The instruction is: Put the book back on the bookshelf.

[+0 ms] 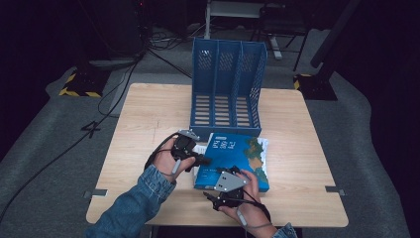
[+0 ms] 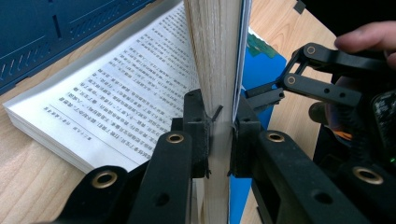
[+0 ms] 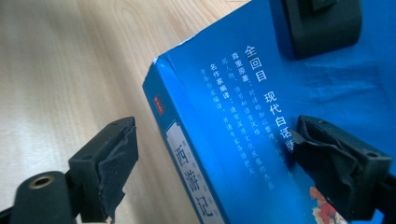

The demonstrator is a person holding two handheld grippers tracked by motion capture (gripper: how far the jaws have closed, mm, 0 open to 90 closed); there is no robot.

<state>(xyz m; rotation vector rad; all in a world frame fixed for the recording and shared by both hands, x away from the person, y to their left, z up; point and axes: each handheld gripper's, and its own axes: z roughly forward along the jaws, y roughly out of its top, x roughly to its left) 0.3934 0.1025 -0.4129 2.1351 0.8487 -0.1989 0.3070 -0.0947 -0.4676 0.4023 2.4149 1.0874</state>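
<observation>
On the near half of the wooden table, just in front of the blue file rack, lies the blue book, w/ a second, open book under or beside it; which of the two, I cannot tell. The left gripper is clamped tight on a thick block of pages at the book's left edge, lifted so it stands upright. The right gripper has its jaws apart around the spine corner; the pads do not press, so it holds nothing.

Risks, as I judge: the left grip takes only part of the pages, so the cover and the rest may fan open or tear when raised more. If the right jaws close off-centre on the glossy cover, the book can slip and drop. Also it could knock the rack, which is very near.
</observation>
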